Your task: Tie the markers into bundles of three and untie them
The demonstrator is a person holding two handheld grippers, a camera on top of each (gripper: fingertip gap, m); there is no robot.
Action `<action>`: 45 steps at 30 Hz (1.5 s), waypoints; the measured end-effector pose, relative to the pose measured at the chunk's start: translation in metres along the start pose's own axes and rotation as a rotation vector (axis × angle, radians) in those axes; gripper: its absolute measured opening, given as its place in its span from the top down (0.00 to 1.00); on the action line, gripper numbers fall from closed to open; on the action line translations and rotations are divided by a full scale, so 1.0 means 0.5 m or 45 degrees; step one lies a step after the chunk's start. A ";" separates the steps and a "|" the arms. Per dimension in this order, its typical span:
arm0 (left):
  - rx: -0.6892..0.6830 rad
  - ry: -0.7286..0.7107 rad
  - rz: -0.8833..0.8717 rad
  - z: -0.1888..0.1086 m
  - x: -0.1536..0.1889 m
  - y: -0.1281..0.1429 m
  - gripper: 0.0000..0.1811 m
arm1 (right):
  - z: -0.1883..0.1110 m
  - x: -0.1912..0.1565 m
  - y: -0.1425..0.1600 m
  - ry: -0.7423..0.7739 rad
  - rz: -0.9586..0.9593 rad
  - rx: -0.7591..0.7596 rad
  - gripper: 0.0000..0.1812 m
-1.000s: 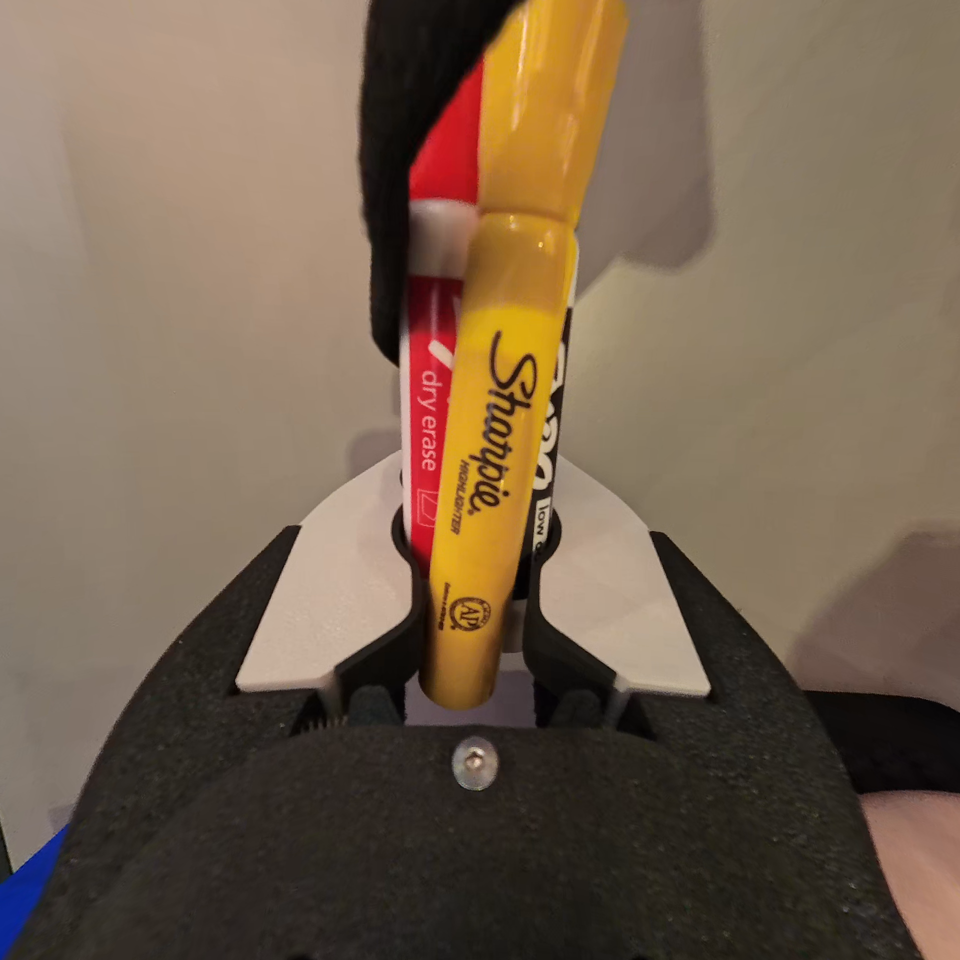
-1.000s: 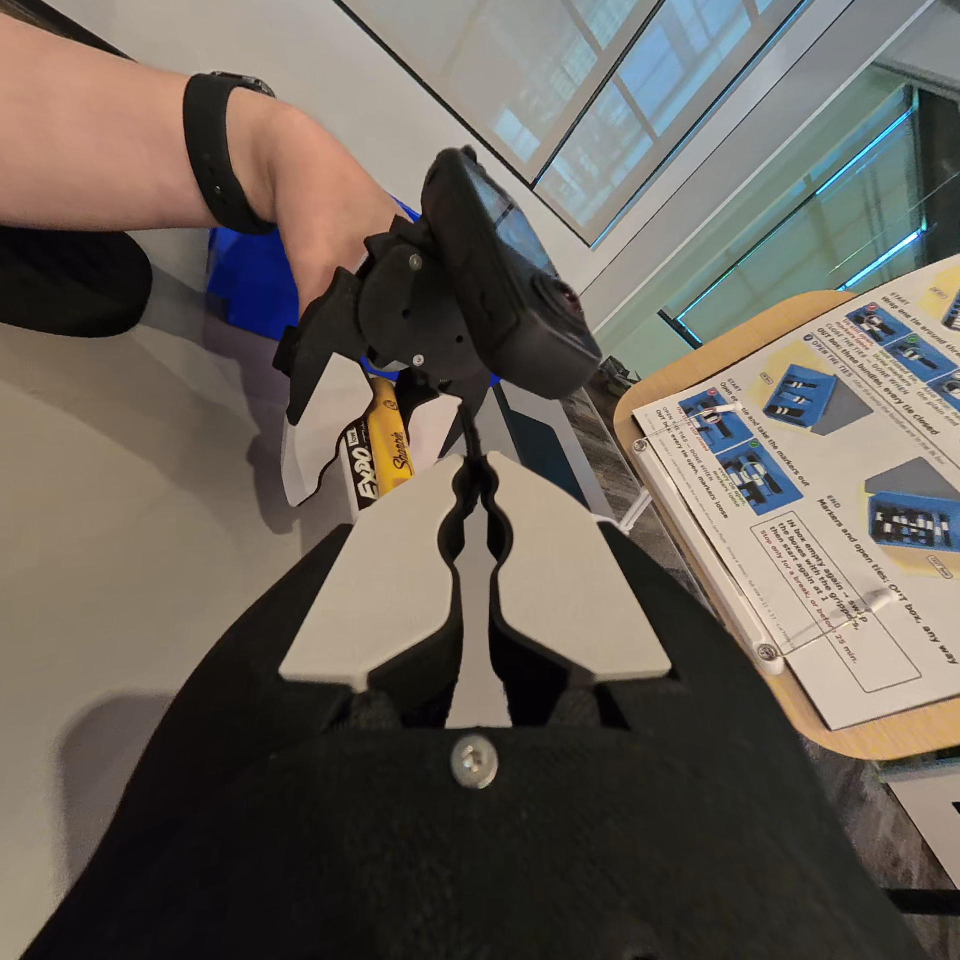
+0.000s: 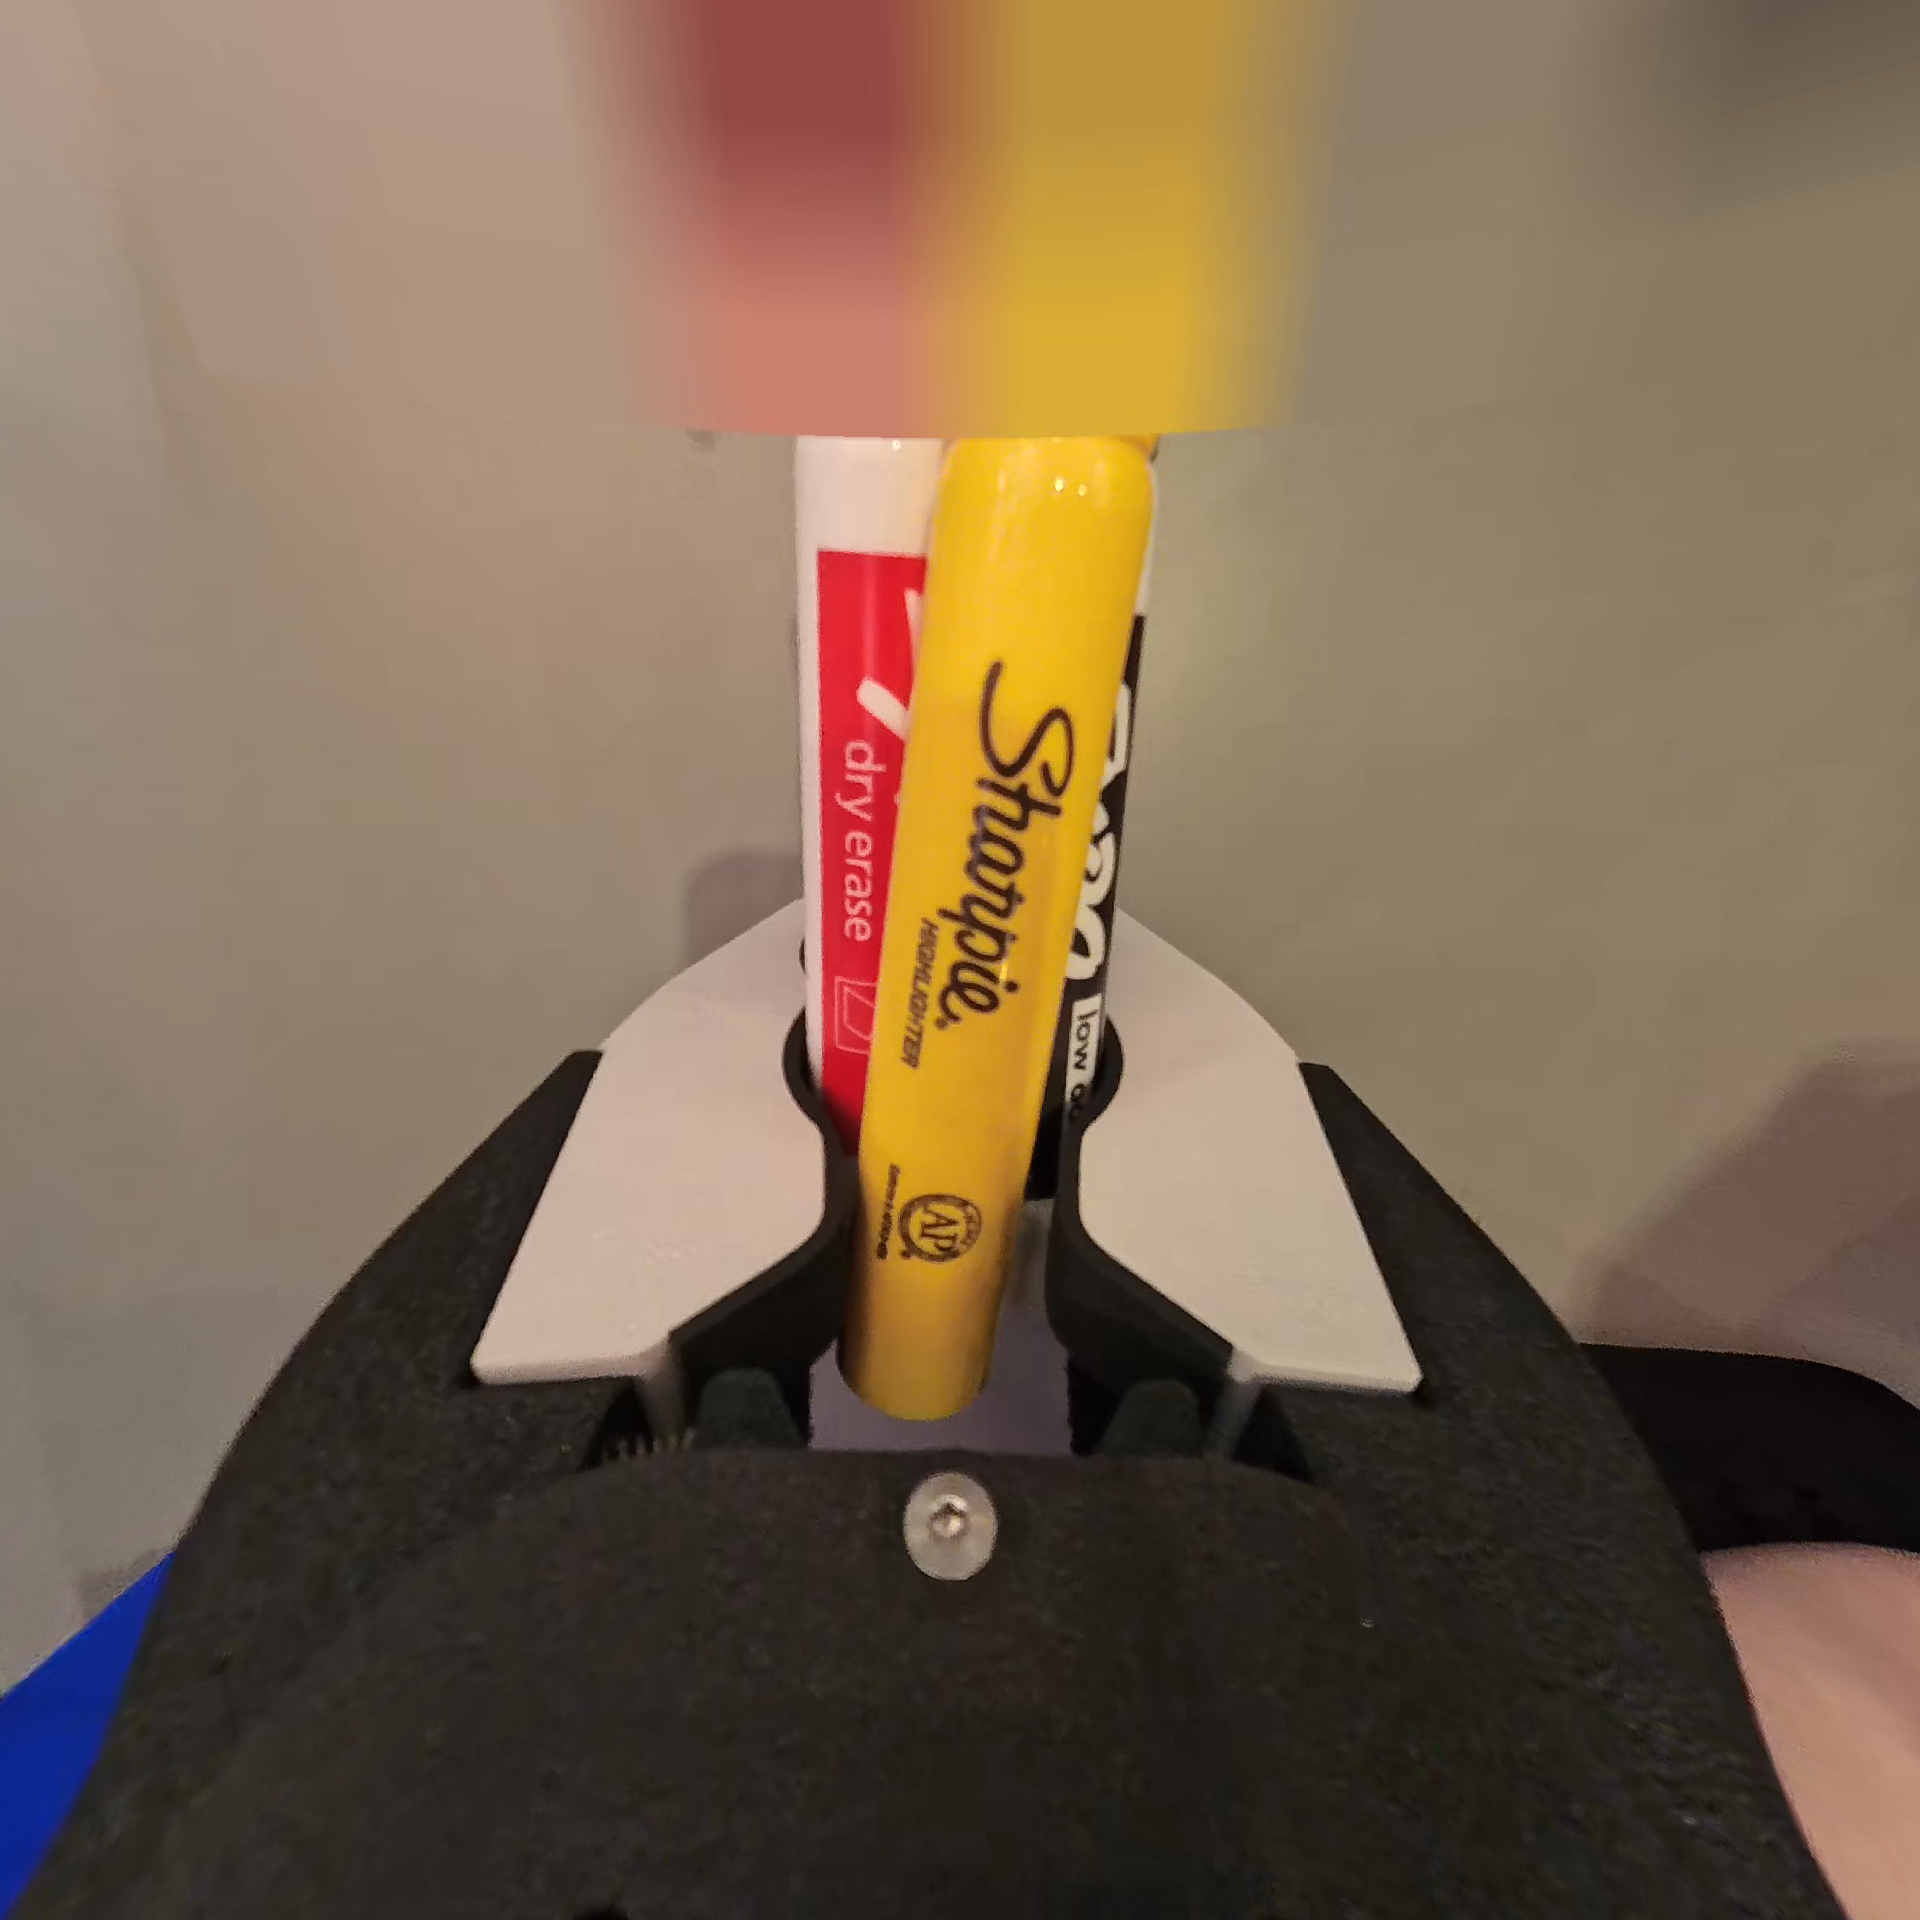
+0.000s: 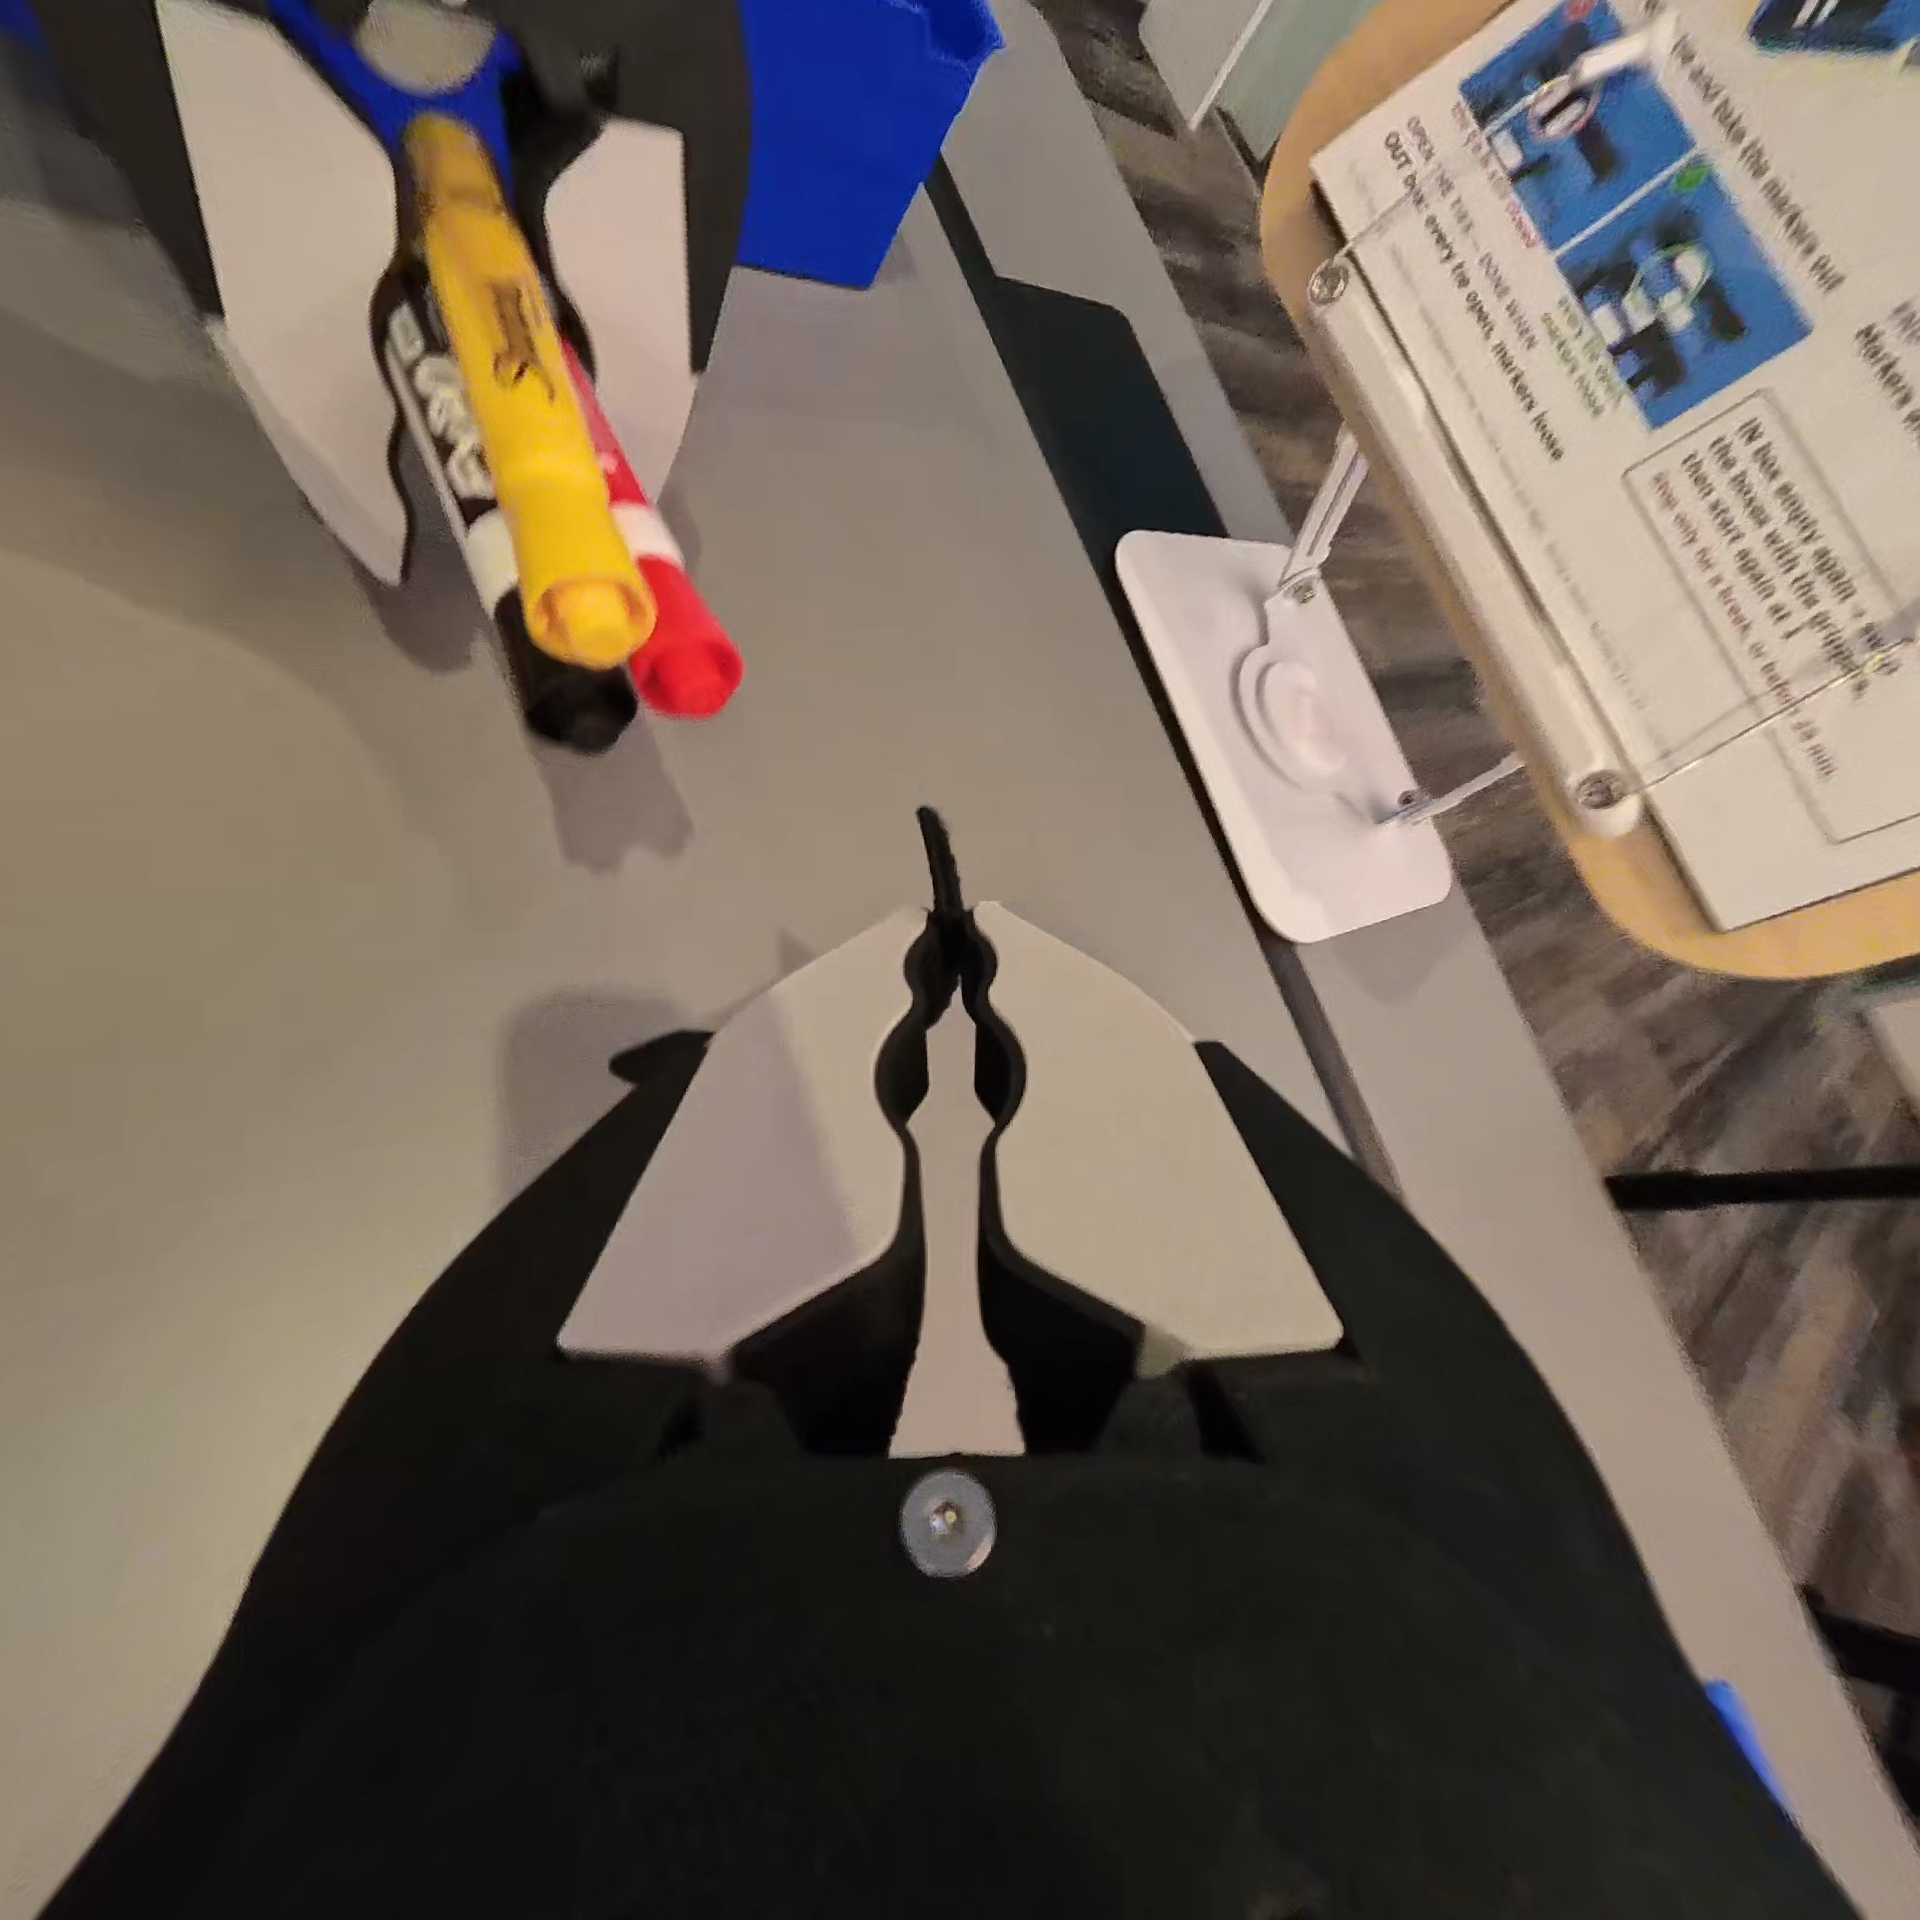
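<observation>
My left gripper (image 3: 951, 966) is shut on three markers that point forward: a yellow highlighter (image 3: 997, 883) in front, a red dry-erase marker (image 3: 852, 779) on its left and a black marker (image 3: 1107, 831) on its right. A blur hides their far ends. In the right wrist view the left gripper (image 4: 525, 509) holds them low over the grey table (image 4: 260, 883), with the yellow (image 4: 520, 416), red (image 4: 686, 655) and black (image 4: 571, 696) caps showing and no tie around them. My right gripper (image 4: 948, 914) is shut on a thin black tie (image 4: 935, 847), apart from the markers.
A blue box (image 4: 852, 135) stands behind the left gripper. A white stand base (image 4: 1278, 727) sits at the table's right edge and holds an instruction sheet (image 4: 1662, 468) over a round wooden table (image 4: 1766, 935). An arm shows at the lower right of the left wrist view (image 3: 1818, 1714). Across from one pair of fingers to the other is roughly 15 cm.
The black tie that lay around the markers' far end has come off. My right gripper has pulled back from the left gripper with the tie in it. The left gripper still holds the markers.
</observation>
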State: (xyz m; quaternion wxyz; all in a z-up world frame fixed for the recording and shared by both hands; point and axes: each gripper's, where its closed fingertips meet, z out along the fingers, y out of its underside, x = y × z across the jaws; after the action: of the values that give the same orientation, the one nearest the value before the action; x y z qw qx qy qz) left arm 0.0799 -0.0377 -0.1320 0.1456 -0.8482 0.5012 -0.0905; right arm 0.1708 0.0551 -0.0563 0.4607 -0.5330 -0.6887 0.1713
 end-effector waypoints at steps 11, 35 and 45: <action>-0.002 -0.076 -0.096 -0.031 -0.035 0.035 0.76 | 0.012 -0.033 0.063 0.222 -0.517 -0.431 0.98; -0.040 -0.081 -0.113 -0.032 -0.032 0.045 0.76 | 0.109 -0.068 0.133 -0.481 0.964 -0.102 0.79; -0.098 -0.002 -0.104 0.003 -0.018 0.049 0.76 | 0.104 0.002 0.054 -0.174 0.554 0.088 0.98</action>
State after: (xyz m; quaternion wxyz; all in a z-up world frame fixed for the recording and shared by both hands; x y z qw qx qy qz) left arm 0.0559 -0.0405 -0.1415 0.1095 -0.8730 0.4692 -0.0763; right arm 0.1437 0.0796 -0.1023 0.3834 -0.6400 -0.5808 0.3258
